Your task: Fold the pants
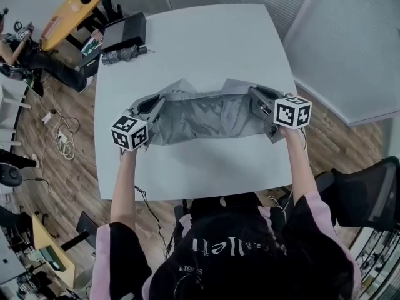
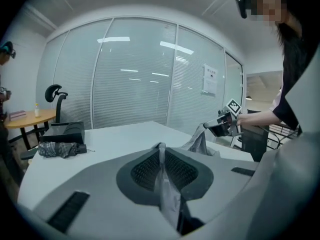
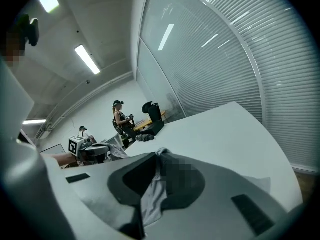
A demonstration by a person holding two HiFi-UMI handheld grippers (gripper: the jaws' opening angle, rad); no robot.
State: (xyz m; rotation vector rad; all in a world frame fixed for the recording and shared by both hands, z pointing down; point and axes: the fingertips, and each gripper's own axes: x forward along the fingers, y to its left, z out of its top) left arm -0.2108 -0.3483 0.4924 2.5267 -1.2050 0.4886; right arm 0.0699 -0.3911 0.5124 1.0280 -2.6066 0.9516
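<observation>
Grey pants [image 1: 203,114] lie in a wide folded band across the middle of the white table [image 1: 206,42], stretched between my two grippers. My left gripper [image 1: 152,108] is shut on the band's left end; in the left gripper view a strip of the pants [image 2: 167,194] is pinched between its dark pads. My right gripper [image 1: 257,100] is shut on the right end, and the right gripper view shows pants cloth [image 3: 152,196] squeezed between its jaws. Each gripper view shows the other gripper [image 2: 220,126] [image 3: 92,151] holding its end of the cloth.
A black box [image 1: 124,31] and a folded dark umbrella [image 1: 122,55] sit at the table's far left corner. A black office chair [image 1: 362,192] stands to my right. People and a yellow desk [image 1: 65,17] are beyond the table's left side. Cables [image 1: 59,136] lie on the wooden floor.
</observation>
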